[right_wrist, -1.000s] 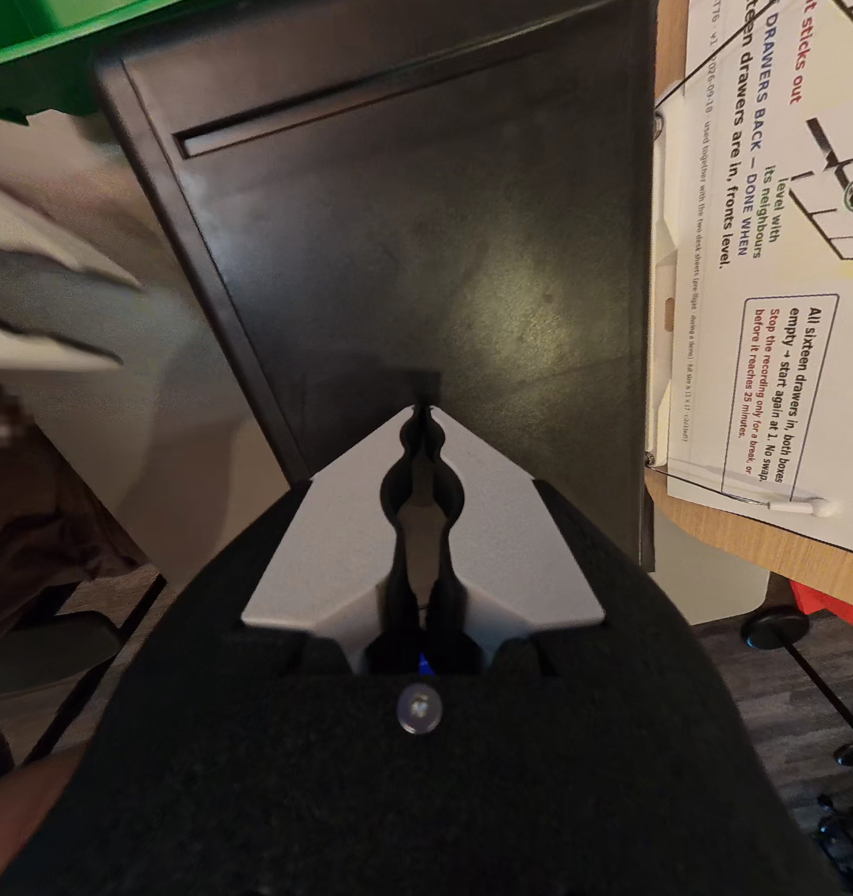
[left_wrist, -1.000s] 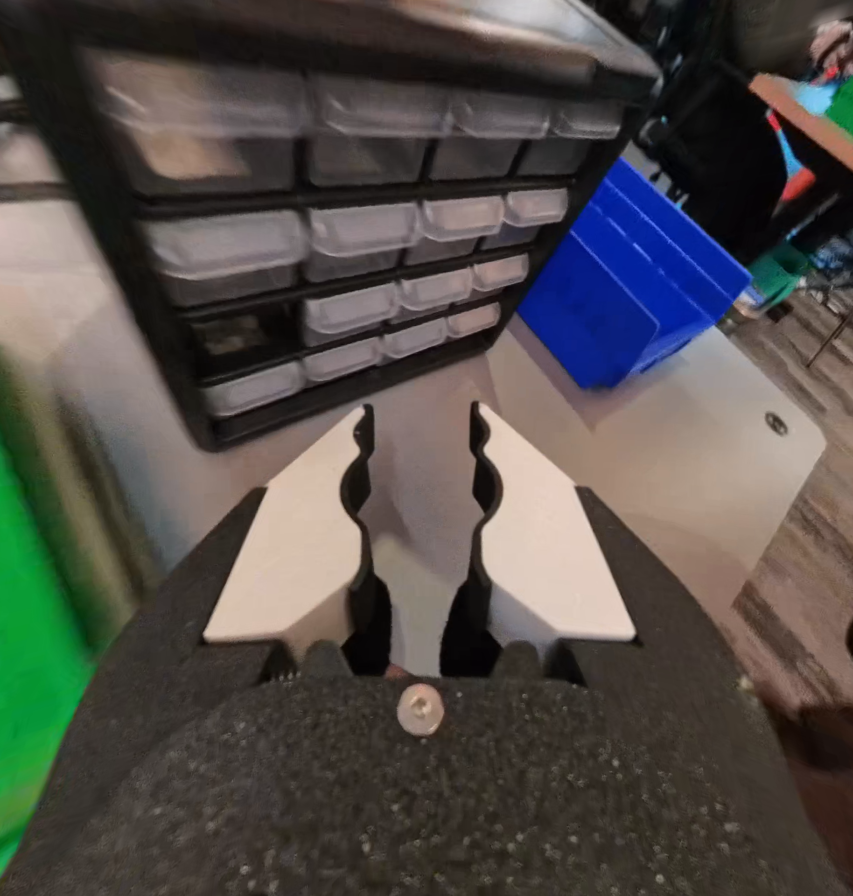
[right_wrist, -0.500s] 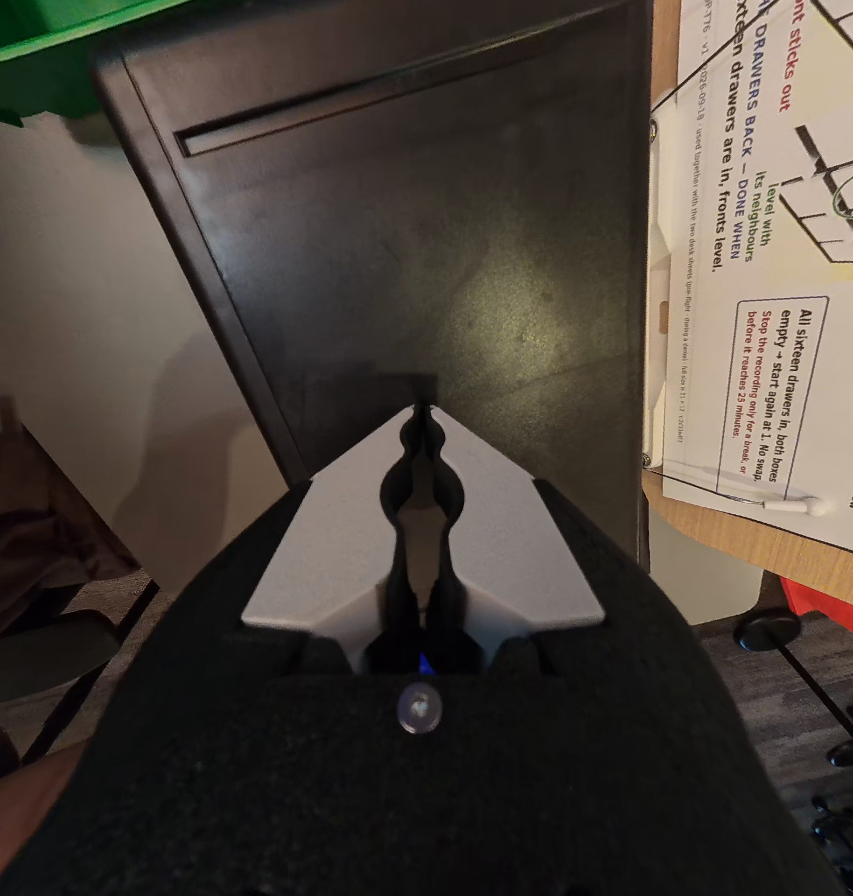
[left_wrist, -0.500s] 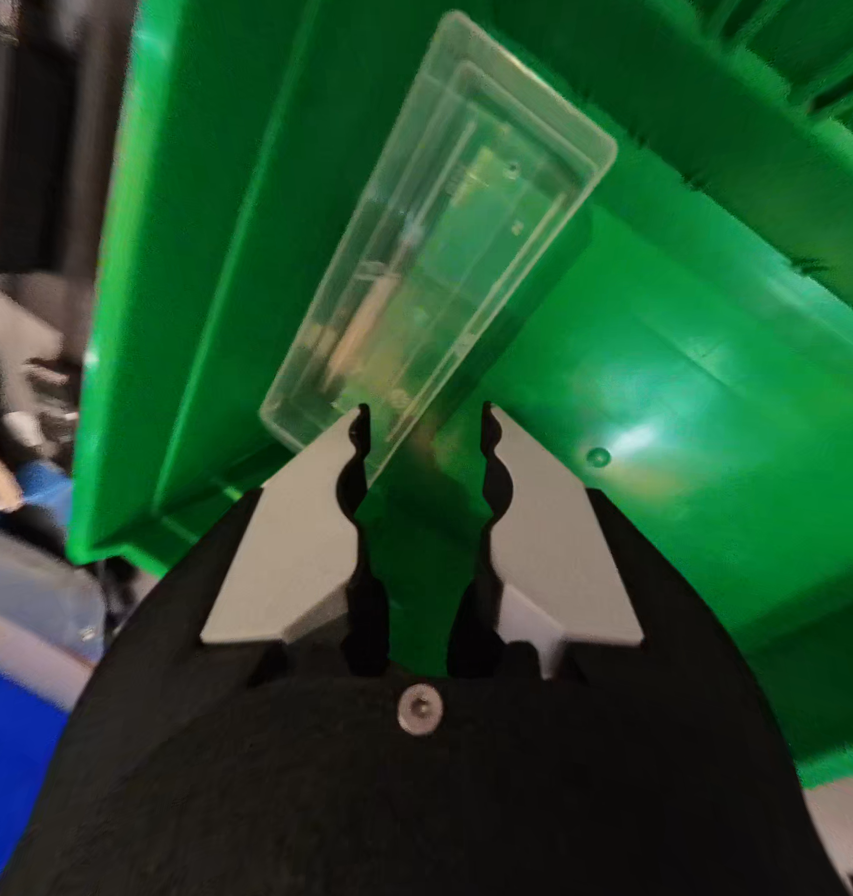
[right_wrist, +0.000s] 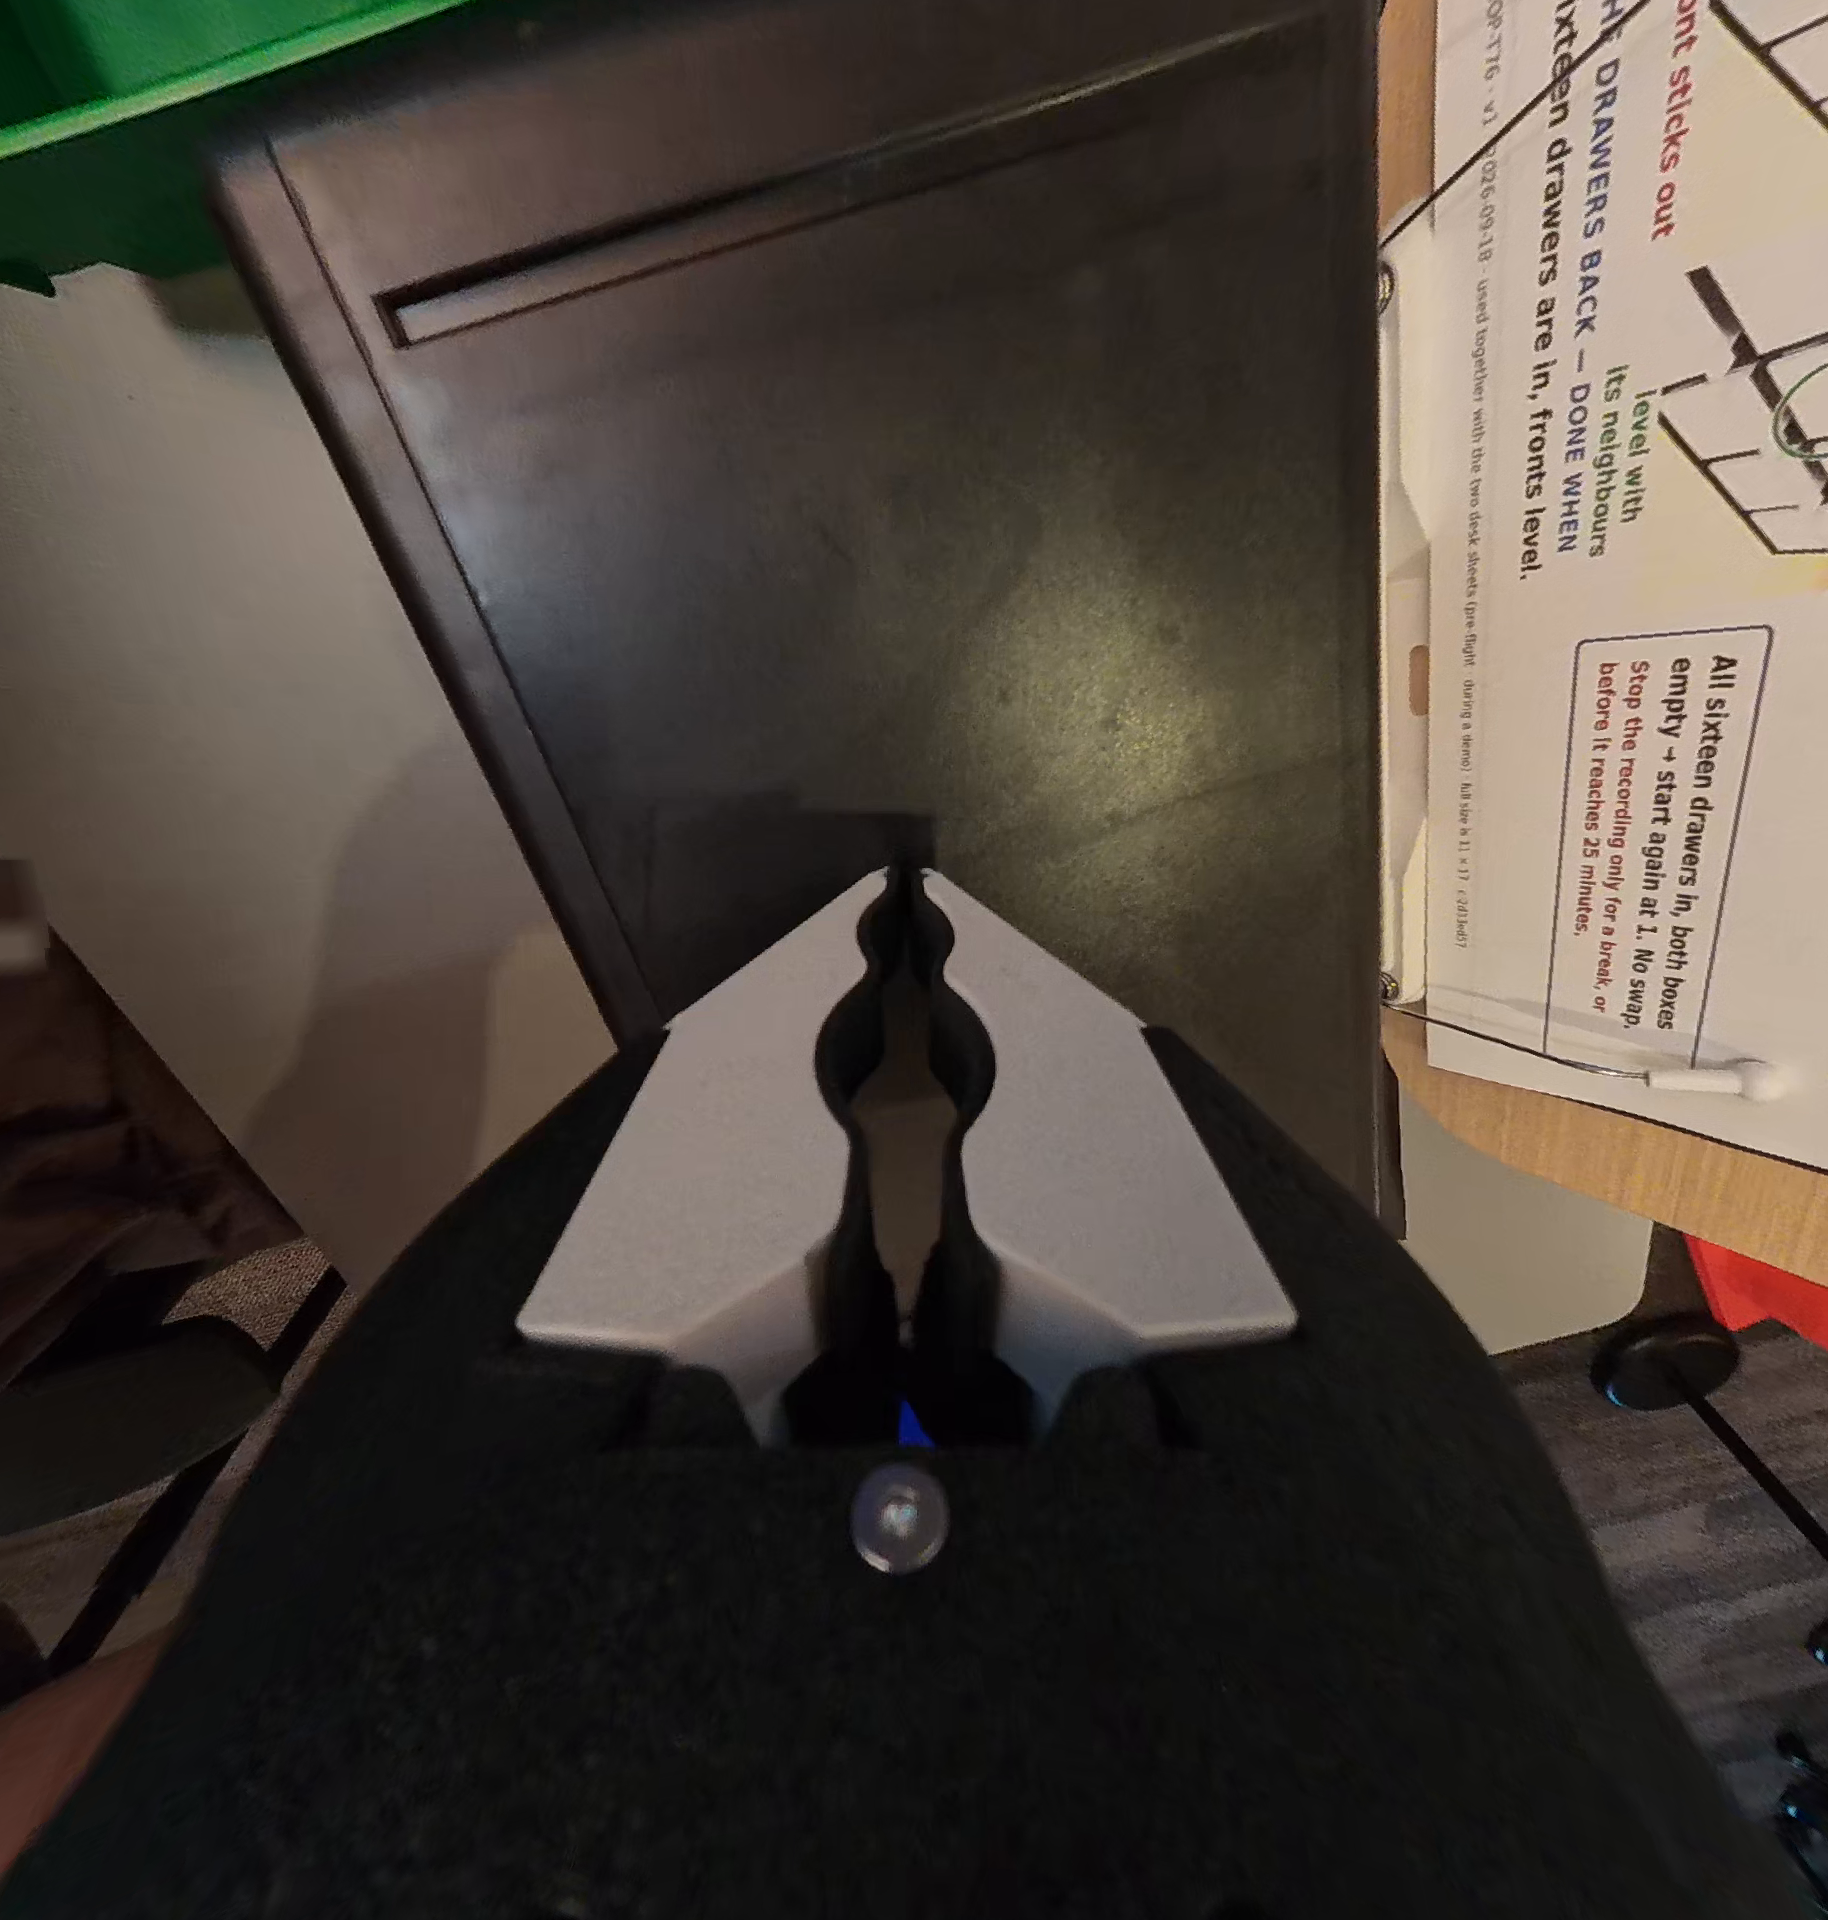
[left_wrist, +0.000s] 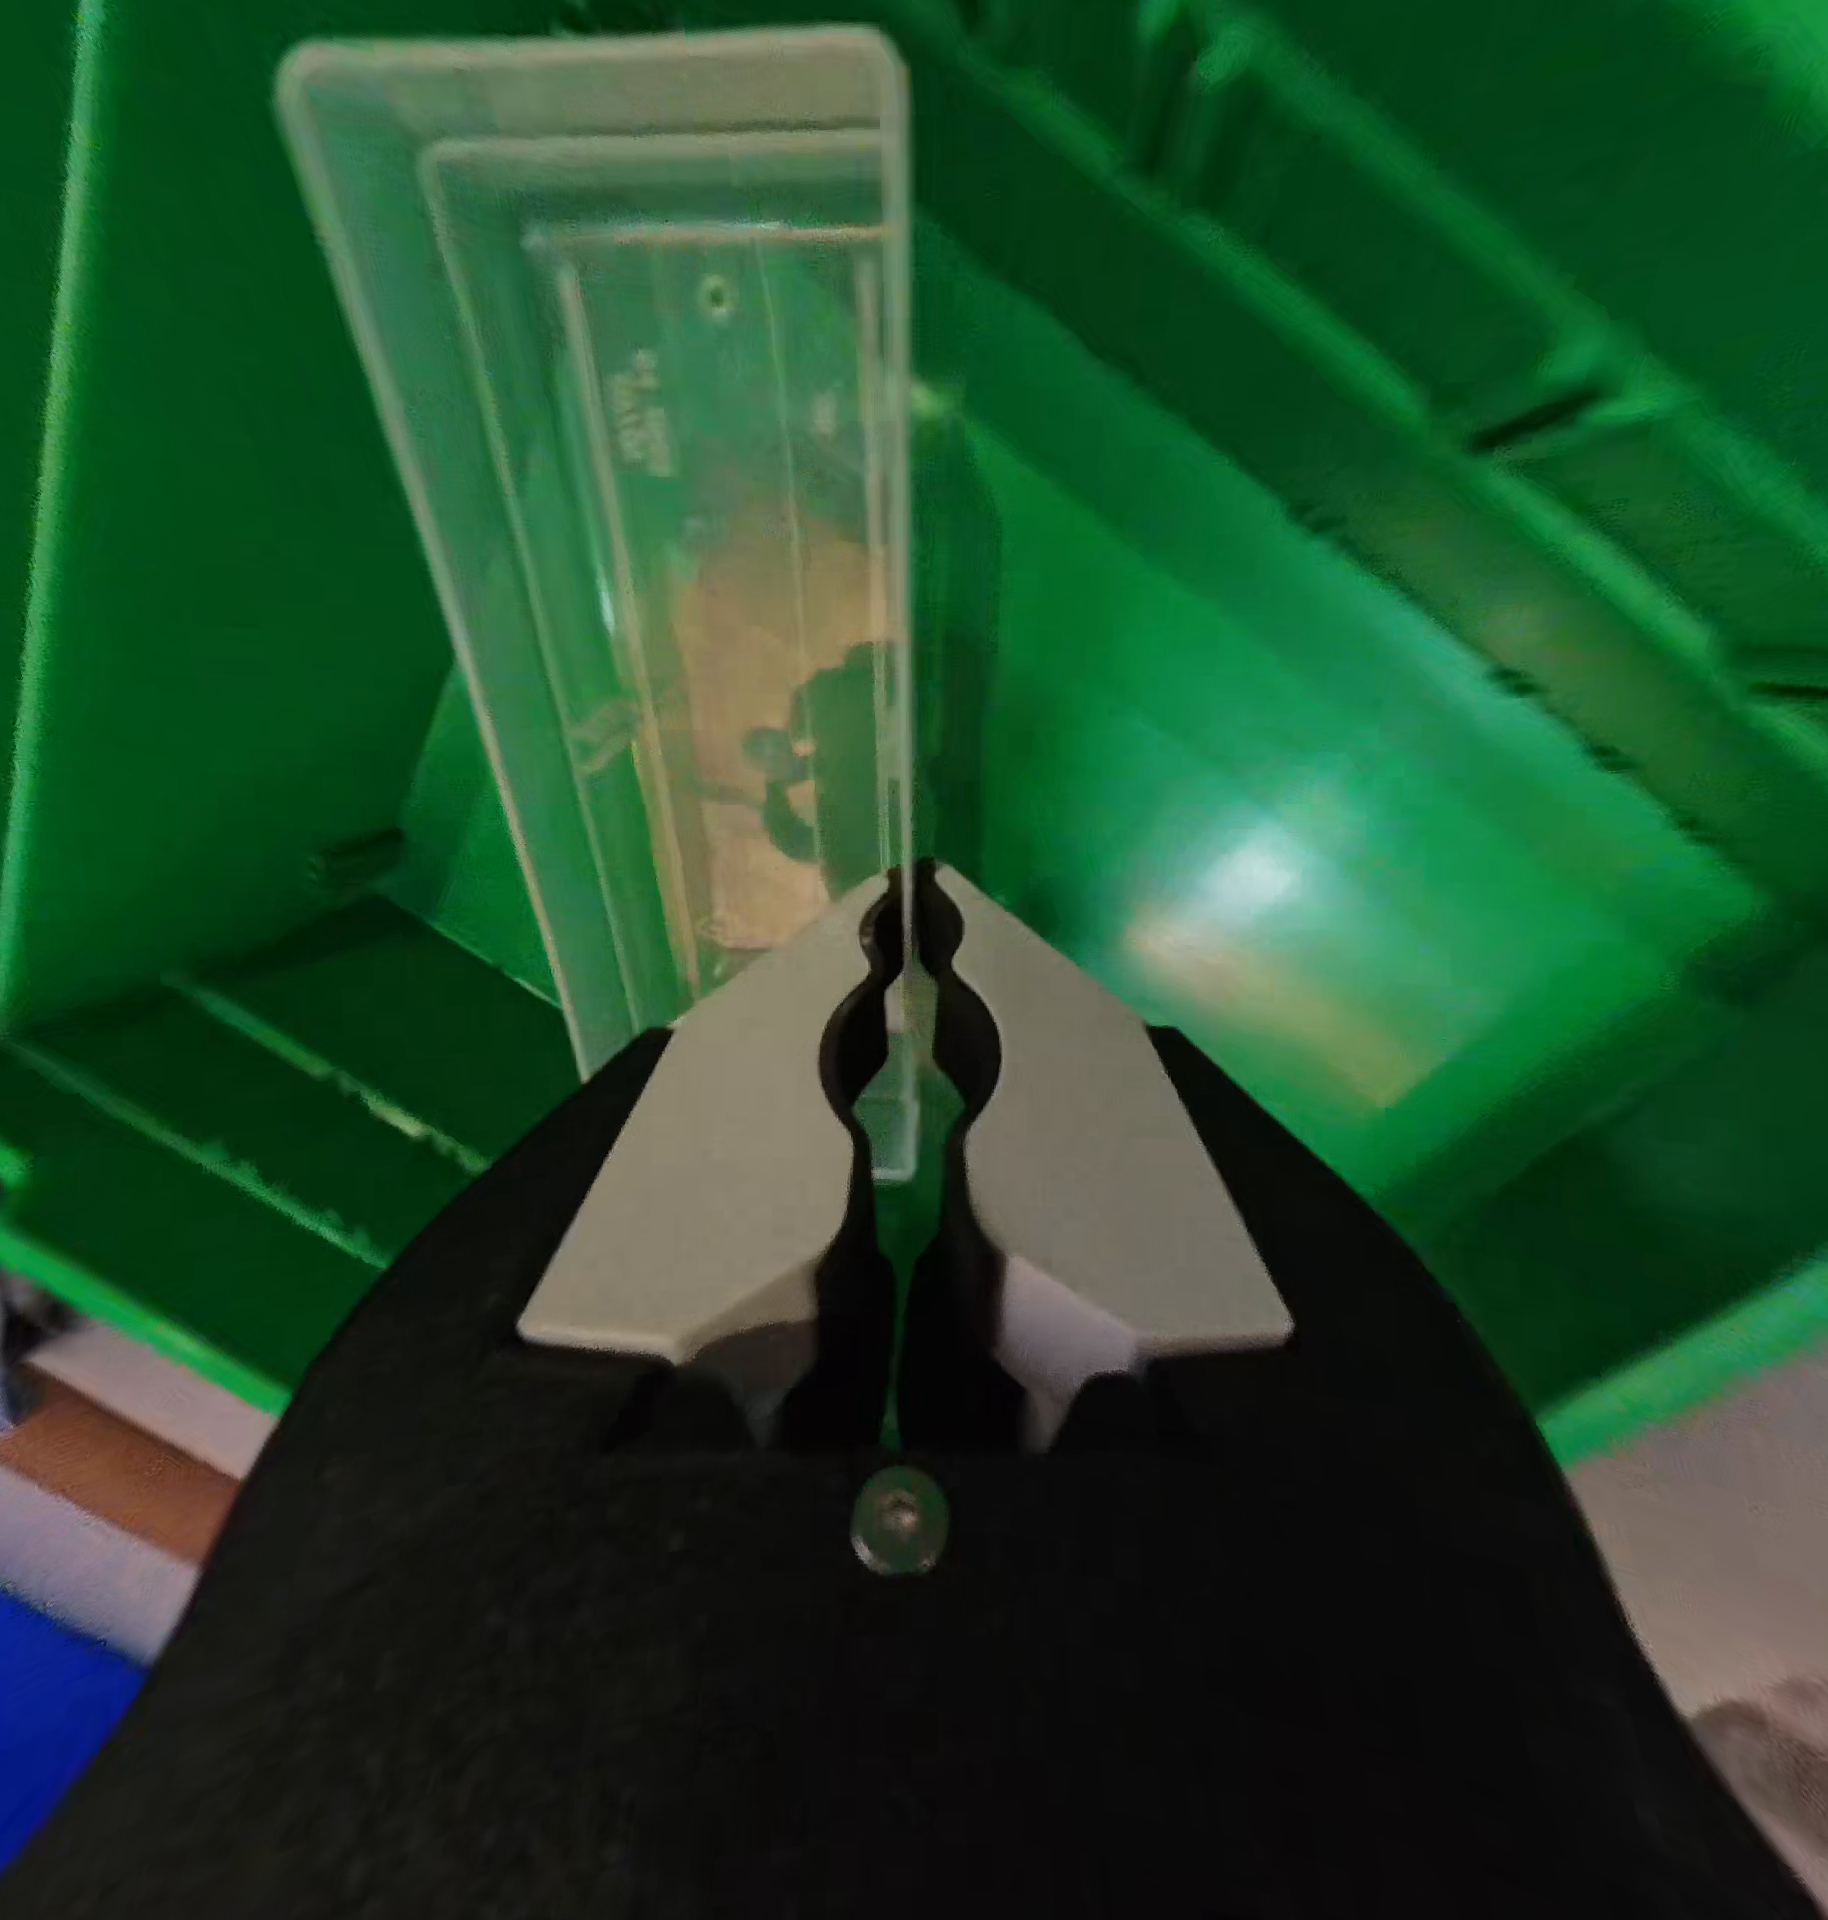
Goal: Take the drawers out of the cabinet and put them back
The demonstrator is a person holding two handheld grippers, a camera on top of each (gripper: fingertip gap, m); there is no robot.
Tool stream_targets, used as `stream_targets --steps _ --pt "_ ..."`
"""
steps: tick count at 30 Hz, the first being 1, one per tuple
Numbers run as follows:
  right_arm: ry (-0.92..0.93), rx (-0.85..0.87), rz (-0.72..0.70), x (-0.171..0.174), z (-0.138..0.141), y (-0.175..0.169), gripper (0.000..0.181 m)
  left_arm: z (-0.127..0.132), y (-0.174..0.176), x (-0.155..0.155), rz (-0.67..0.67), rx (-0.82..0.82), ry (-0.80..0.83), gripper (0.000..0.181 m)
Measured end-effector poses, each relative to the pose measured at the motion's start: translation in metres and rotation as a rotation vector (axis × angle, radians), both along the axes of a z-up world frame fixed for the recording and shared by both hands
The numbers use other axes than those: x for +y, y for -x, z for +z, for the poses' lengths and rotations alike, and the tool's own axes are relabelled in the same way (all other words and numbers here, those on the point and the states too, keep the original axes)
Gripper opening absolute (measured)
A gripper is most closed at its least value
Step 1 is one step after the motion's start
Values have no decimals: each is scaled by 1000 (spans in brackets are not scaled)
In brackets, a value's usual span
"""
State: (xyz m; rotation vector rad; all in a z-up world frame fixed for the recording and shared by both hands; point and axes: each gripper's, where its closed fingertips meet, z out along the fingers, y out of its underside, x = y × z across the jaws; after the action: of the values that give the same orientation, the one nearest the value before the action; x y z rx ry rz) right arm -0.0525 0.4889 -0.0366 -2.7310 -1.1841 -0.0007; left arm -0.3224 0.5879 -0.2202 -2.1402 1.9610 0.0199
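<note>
Leftward, one clear drawer (left_wrist: 619, 499) in green bin (left_wrist: 1409, 727), wall pinched by left gripper (left_wrist: 908, 883); likely light, stiff, slick, brittle, best held low on that wall; rightward, one black cabinet (right_wrist: 889, 540), right gripper (right_wrist: 905, 883) closed, seemingly empty, against its panel.

On my left feed I note a green bin (left_wrist: 1409, 727), its ribbed walls filling most of the view. Below its edge lies a pale tabletop (left_wrist: 1720, 1558), a strip of wood surface (left_wrist: 89, 1475) and a blue patch (left_wrist: 16, 1714) at the lower left corner; I cannot tell what the blue thing is. On my right feed, a printed sheet (right_wrist: 1616, 623) lies on a wooden board (right_wrist: 1492, 1122), clipped by a thin wire. Grey carpet (right_wrist: 1668, 1558) shows beneath.
</note>
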Motion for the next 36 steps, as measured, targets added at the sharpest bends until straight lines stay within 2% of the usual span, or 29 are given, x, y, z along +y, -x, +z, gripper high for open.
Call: stream_targets --steps 5,7,9,10,12,14,16,19,27,31,34,35,36 --pt "13 -38 0 0 0 0 0 71 12 -77 99 -259 -26 0" --pt "13 -50 -4 0 0 0 0 102 16 -127 106 -356 -29 0" --pt "14 -59 -8 0 0 0 0 122 10 -189 62 -451 6 0" --pt "17 -60 -12 0 0 0 0 124 5 -220 33 -477 37 0" --pt "28 -52 -24 0 0 0 0 110 -11 -273 -30 -485 100 0" --pt "39 -33 -46 0 0 0 0 80 -23 -308 -65 -423 136 0" --pt "42 -23 -56 0 0 0 0 46 -30 -327 -81 -337 170 0" --pt "30 -30 -52 0 0 0 0 19 -38 -328 -77 -253 153 0" --pt "-18 -15 -55 0 0 -1 0 -15 -56 -306 -50 -127 99 0" --pt "-20 17 -53 0 0 -1 0 -23 -61 -300 -60 -108 71 0" --pt "-31 42 -55 0 0 -1 0 -23 -68 -295 -31 -155 68 2" --pt "-37 51 -54 0 0 -1 0 -21 -71 -288 -5 -185 41 6" --pt "-43 61 -53 0 0 -1 0 -14 -73 -276 45 -233 -13 23"
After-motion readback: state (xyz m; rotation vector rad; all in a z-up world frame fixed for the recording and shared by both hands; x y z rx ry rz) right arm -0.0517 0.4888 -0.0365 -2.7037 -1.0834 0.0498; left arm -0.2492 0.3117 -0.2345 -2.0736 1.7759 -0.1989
